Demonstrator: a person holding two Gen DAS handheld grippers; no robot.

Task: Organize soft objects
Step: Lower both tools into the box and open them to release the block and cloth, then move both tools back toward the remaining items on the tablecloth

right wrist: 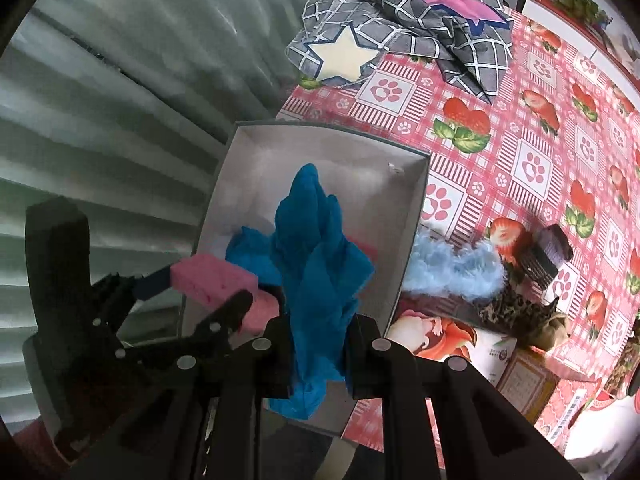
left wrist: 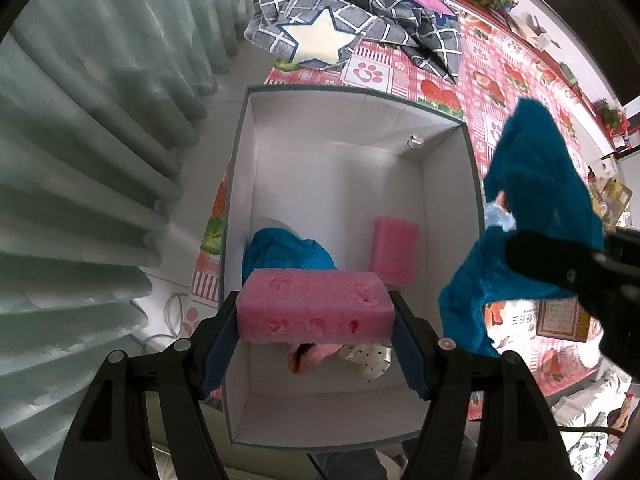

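holding over box [left wrist: 448, 240] | left jaws clamp pink sponge [left wrist: 314, 306] | right jaws pinch blue cloth [right wrist: 316, 280]

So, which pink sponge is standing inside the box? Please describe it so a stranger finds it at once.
Find the open white box at the table edge near the curtain. Inside, against its right wall, stands the pink sponge, upright on the floor. Unlike the other pink sponge, held above the box in the left gripper's jaws, nothing grips it.
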